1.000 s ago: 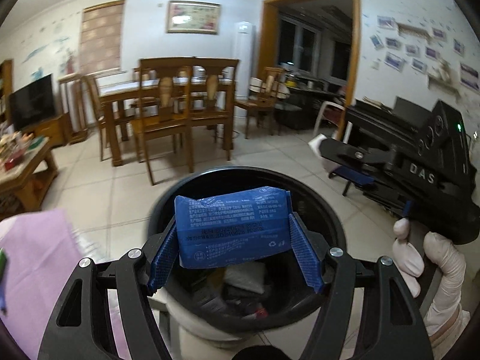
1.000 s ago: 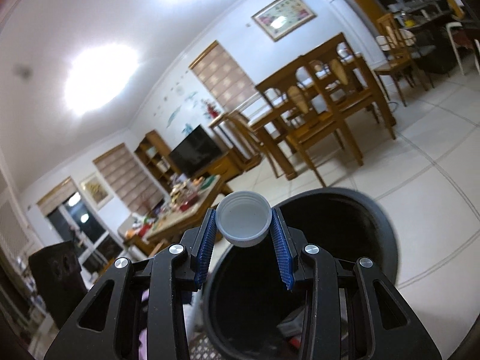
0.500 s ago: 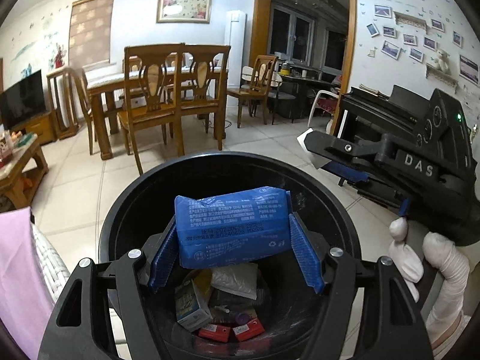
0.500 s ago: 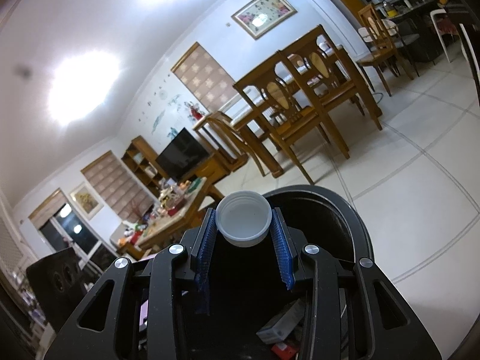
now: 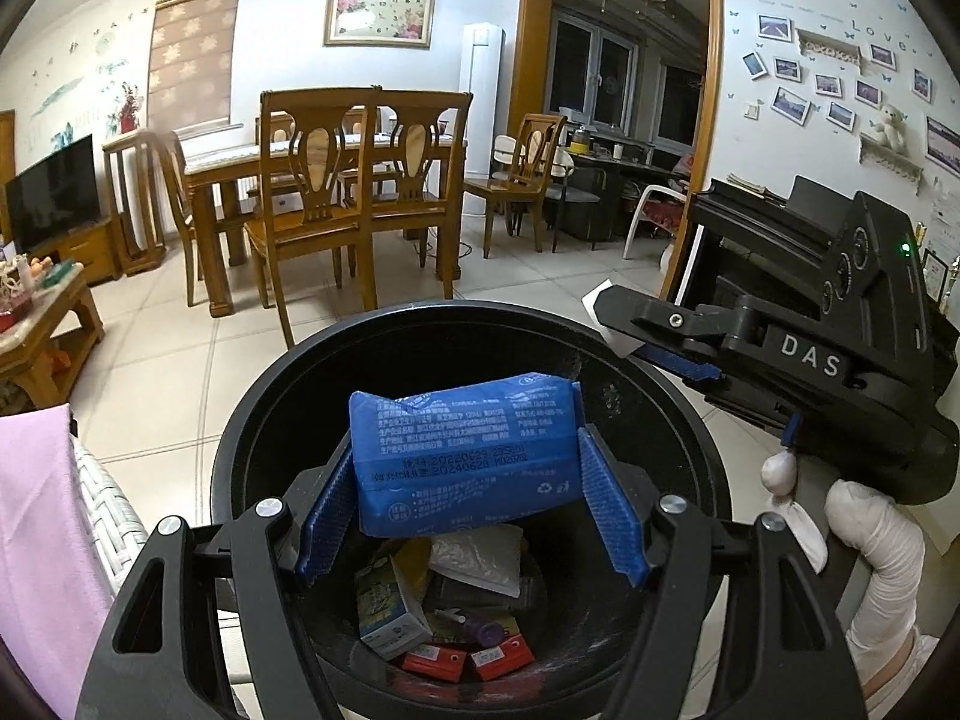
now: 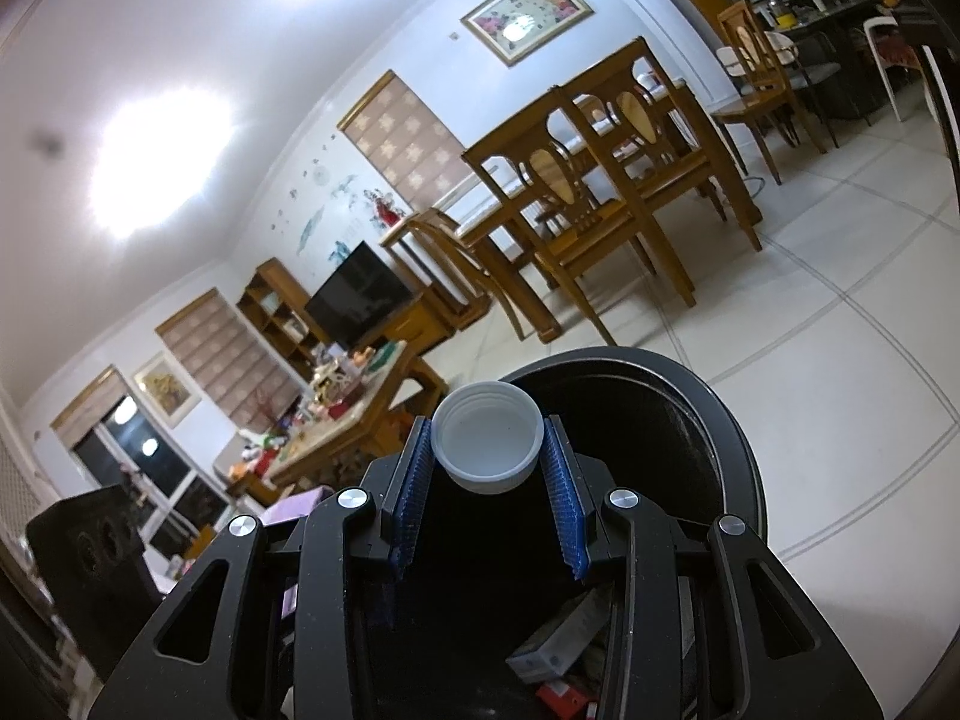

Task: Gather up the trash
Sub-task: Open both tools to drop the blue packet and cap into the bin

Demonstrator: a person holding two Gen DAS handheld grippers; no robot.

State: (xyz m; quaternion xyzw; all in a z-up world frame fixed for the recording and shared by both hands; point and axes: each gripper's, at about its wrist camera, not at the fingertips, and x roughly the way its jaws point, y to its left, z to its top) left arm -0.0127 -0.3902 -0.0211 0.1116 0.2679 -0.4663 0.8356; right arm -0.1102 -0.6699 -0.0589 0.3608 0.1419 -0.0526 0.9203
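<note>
My left gripper is shut on a blue tissue pack and holds it over the mouth of a round black trash bin. Inside the bin lie small cartons, red packets and a white wrapper. In the left wrist view my right gripper reaches in from the right over the bin's rim, held by a white-gloved hand. In the right wrist view that right gripper is shut on a white plastic bottle cap above the black bin.
A pink cloth over a white wicker seat lies at the left of the bin. A wooden dining table with chairs stands beyond on the tiled floor. A cluttered coffee table and a TV are further left.
Both grippers sank and moved in over the bin, so its inside and the trash at the bottom now show. Each grip is unchanged.
</note>
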